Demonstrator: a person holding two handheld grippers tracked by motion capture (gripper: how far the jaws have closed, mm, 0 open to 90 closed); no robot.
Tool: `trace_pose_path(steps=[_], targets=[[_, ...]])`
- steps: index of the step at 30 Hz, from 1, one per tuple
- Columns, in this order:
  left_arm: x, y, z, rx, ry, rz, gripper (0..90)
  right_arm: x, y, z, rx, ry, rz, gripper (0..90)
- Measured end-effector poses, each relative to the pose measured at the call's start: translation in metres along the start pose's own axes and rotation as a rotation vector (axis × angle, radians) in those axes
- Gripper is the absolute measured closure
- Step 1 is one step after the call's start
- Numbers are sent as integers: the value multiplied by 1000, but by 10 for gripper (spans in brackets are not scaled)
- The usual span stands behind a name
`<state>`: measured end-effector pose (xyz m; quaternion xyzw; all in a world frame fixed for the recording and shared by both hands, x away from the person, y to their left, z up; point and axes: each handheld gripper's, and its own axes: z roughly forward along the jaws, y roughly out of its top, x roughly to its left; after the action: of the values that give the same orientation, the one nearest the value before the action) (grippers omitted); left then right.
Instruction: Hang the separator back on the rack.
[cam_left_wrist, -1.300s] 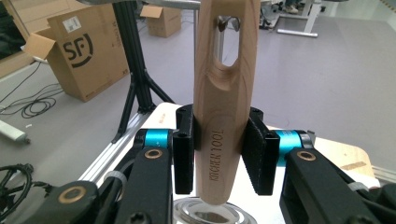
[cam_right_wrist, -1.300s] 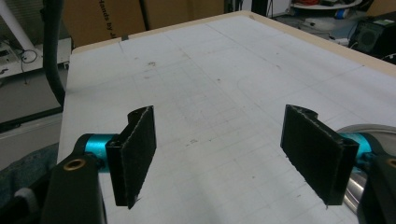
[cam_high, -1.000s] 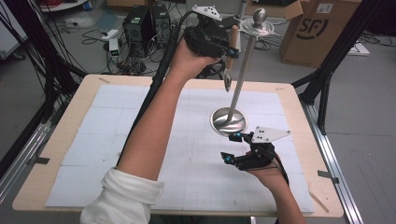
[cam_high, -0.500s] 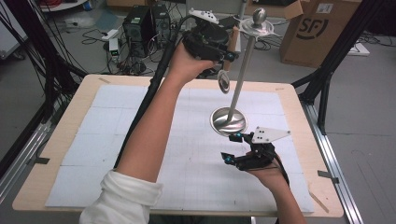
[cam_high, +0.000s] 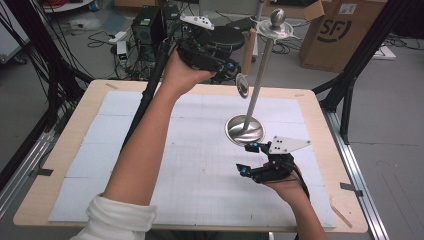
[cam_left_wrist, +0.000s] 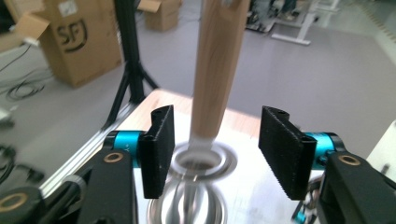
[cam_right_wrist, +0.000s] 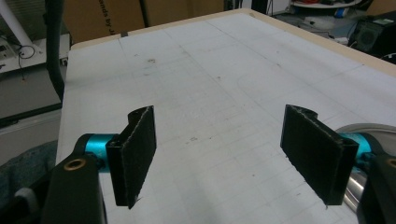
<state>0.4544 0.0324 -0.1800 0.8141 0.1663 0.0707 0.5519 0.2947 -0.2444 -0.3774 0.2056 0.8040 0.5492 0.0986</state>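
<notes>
Standing near the middle of the table (cam_high: 60, 150), a metal stand (cam_high: 255, 90) rises from a round shiny base (cam_high: 235, 131), right of centre in the high view, its thin pole leaning up to a small disc and ball at the top centre of the frame. High in the upper middle of that view the left gripper (cam_high: 231, 70) is held up in a raised hand (cam_high: 182, 75), level with the upper part of the pole and just to its left, and a small shiny metal piece (cam_high: 242, 85) hangs at its tip, close beside the pole; whether the two touch I cannot tell. From the left gripper view, the left gripper (cam_left_wrist: 215, 149) looks down along a tan wooden-looking handle (cam_left_wrist: 215, 70) that runs from the top centre of the frame toward a metal ring (cam_left_wrist: 205, 161) between the pads. Its jaws have just been opening; they stand partly apart with clear gaps on both sides of the handle, gripping nothing. Lower right of centre in the high view, the right gripper (cam_high: 248, 159) rests low over the white mat (cam_high: 190, 170), just below the base. In the right gripper view, the right gripper (cam_right_wrist: 217, 154) has its jaws wide apart with bare mat between them, and the edge of the base (cam_right_wrist: 369, 128) shows at the far right.
</notes>
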Motion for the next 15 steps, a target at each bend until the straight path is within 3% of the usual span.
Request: trace_pose_path(steps=[10, 15], targets=[[-1, -29, -28, -2, 24, -28, 338, 2, 2, 3, 4, 1, -7, 261], [-6, -41, -38, -25, 27, -43, 283, 2, 2, 4, 2, -5, -4, 261]])
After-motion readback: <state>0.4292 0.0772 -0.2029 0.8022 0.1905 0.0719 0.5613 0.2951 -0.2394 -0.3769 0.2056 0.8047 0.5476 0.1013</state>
